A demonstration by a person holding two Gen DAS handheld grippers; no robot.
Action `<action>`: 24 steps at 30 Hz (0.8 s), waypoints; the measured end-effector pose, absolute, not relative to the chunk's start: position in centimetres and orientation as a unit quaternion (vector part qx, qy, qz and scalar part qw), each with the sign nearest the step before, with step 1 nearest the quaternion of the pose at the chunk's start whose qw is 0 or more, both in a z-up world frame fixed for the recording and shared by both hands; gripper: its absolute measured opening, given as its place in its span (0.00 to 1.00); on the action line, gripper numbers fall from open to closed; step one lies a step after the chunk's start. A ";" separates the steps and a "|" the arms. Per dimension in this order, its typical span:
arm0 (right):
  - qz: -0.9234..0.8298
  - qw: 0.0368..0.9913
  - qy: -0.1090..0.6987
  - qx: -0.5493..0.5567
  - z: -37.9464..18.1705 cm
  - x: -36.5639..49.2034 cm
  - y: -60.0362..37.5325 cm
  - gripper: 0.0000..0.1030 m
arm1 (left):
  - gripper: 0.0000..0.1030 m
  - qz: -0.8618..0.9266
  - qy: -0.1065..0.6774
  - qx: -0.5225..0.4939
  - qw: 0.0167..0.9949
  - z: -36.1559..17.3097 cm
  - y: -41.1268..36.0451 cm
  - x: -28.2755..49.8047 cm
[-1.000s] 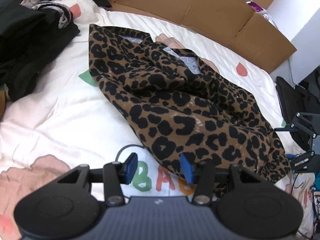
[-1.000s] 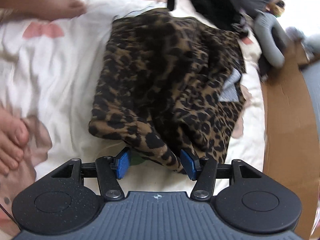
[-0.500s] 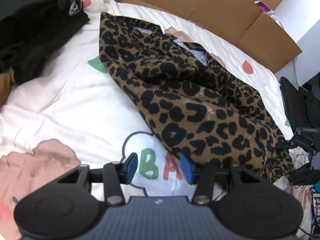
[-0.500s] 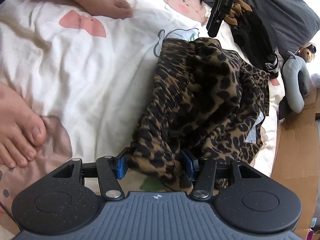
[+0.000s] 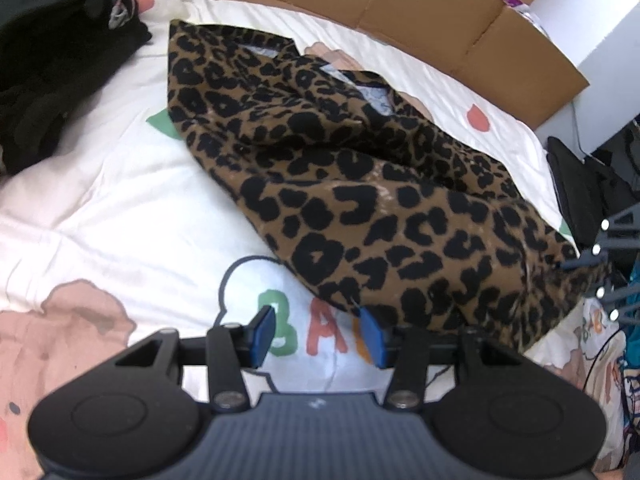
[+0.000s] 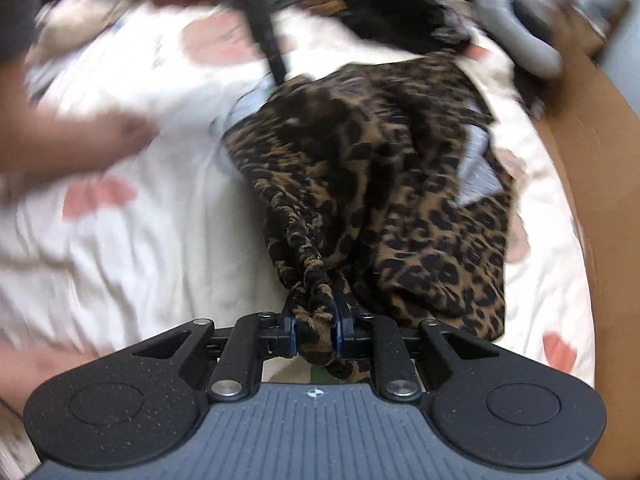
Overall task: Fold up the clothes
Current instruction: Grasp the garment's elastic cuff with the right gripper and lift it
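A leopard-print garment [image 5: 360,200] lies crumpled across the white printed bedsheet [image 5: 100,200]. My left gripper [image 5: 319,336] hovers open over the sheet's "BA" lettering. Nothing is between its blue pads, and its right pad sits just at the garment's near hem. In the right wrist view the same garment [image 6: 400,200] stretches away from my right gripper [image 6: 316,332]. That gripper's jaws are closing, and the pads pinch the bunched elastic edge [image 6: 312,300], which is drawn up towards the camera. The right wrist view is motion-blurred.
A pile of black clothes [image 5: 60,60] lies at the far left, and flattened cardboard [image 5: 400,8] lines the bed's far edge. A black bag [image 5: 580,184] sits off the right side. A person's bare foot [image 6: 80,148] rests on the sheet, and a grey plush toy [image 6: 520,40] lies beyond.
My right gripper's jaws have closed from wide apart onto the garment's gathered edge. That gripper has rolled and lifted the edge. The left gripper has barely shifted and stays open.
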State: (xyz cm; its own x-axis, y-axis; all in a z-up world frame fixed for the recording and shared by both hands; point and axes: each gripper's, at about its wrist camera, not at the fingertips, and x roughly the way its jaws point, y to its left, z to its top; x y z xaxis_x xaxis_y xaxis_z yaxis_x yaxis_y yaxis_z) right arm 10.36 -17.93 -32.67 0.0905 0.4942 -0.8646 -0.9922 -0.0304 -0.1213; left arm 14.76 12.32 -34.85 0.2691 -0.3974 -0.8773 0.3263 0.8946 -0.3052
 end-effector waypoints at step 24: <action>0.554 0.751 0.323 -0.156 -21.9 16.5 -16.8 0.11 | 0.75 -0.291 0.434 0.059 0.851 -33.2 4.6 13.1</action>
